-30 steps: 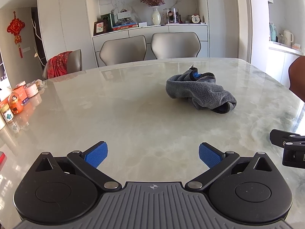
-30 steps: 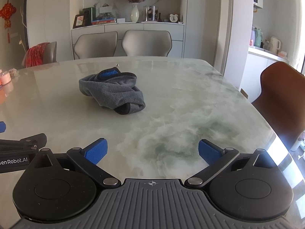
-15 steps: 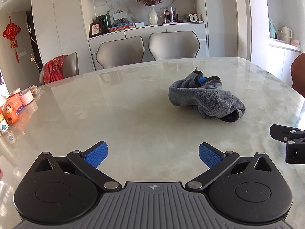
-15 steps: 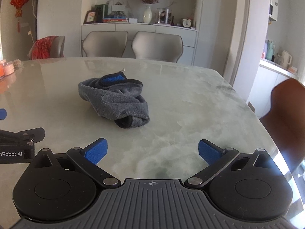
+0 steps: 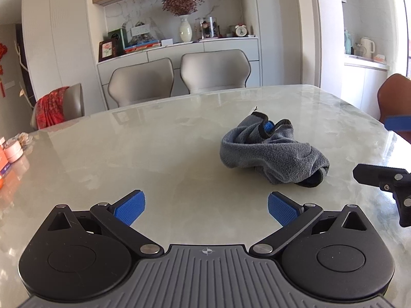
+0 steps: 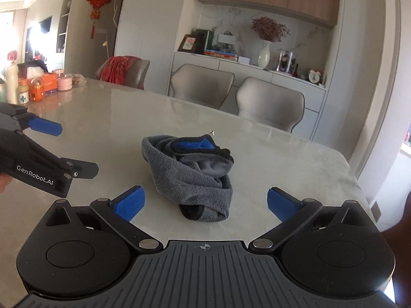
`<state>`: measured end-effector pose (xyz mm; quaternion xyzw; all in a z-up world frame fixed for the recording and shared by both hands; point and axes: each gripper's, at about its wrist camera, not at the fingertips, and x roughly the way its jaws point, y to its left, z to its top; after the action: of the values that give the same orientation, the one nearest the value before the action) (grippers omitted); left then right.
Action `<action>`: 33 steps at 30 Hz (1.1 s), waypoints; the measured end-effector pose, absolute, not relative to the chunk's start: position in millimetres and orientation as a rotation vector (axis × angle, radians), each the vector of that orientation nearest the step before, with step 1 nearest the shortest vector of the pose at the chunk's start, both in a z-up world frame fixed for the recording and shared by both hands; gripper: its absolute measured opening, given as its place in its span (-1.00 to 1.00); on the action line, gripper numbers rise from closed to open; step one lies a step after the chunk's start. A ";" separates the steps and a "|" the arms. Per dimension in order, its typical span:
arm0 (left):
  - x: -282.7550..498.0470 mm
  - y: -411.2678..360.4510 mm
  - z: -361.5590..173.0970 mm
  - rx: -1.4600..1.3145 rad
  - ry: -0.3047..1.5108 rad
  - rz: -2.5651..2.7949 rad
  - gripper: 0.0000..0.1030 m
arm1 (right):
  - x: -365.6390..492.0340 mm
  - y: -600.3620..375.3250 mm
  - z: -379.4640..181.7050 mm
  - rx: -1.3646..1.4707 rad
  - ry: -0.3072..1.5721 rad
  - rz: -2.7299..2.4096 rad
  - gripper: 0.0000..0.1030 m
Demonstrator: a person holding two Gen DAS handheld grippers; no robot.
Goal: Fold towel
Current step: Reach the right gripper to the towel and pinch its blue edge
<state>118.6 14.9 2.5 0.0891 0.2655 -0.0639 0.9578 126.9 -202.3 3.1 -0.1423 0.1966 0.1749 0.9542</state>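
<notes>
A grey towel (image 6: 191, 177) with black edging and a blue patch lies crumpled in a heap on the pale marble-patterned worktop (image 6: 282, 169), which serves here as the landmark. The towel sits toward the middle of the worktop, unfolded and touched by nothing. The right hand-held gripper (image 6: 204, 202) hovers over the near part of the worktop with its blue-padded fingers spread wide, the near end of the towel lying between and just beyond them; it holds nothing. The left hand-held gripper (image 5: 204, 206) is likewise wide open and empty above the near part of the worktop, with the towel ahead and to its right, apart from its fingers. In the right wrist view the left hand-held gripper shows from the side at the left edge, and white lettering on its black body reads "GenRobot.AI" (image 6: 34, 175). At the far left end of the worktop stand an orange box (image 6: 48, 80), a small jar with a green cross on its label (image 6: 23, 95) and a pink tub (image 6: 64, 82); other writing there is too small to read. Beyond the far edge of the worktop stand two pale chairs (image 5: 177, 75), and behind them a sideboard carries a white vase of dried flowers (image 5: 185, 29) and a small clock (image 5: 241, 30).
</notes>
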 end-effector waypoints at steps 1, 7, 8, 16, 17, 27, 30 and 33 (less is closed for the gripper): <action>121.0 13.9 1.9 0.190 0.531 -0.139 1.00 | 131.3 -201.6 4.4 -0.313 0.388 0.369 0.99; 133.4 7.5 -3.1 0.239 0.509 -0.180 1.00 | 163.9 -203.9 8.7 -0.377 0.409 0.411 0.99; 134.8 8.2 -3.7 0.232 0.513 -0.188 1.00 | 170.5 -205.1 8.8 -0.383 0.420 0.405 0.97; 143.3 19.0 -10.1 0.146 0.564 -0.253 1.00 | 216.7 -209.6 8.5 -0.438 0.433 0.504 0.28; 143.6 20.2 -10.5 0.140 0.563 -0.257 1.00 | 221.3 -207.5 6.4 -0.462 0.443 0.517 0.16; 150.3 34.0 -17.1 0.068 0.583 -0.320 1.00 | 267.2 -183.3 -23.8 -0.655 0.465 0.545 -0.64; 152.3 35.3 -18.3 0.060 0.577 -0.324 1.00 | 279.7 -183.2 -23.3 -0.628 0.472 0.564 -0.64; 153.3 34.9 -20.0 0.064 0.567 -0.322 1.00 | 290.2 -182.3 -23.6 -0.625 0.489 0.584 -0.64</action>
<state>153.3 34.9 -20.0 0.0315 0.2787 -0.1579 0.9468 290.2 -182.3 -23.6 -0.3000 0.2347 0.2803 0.8811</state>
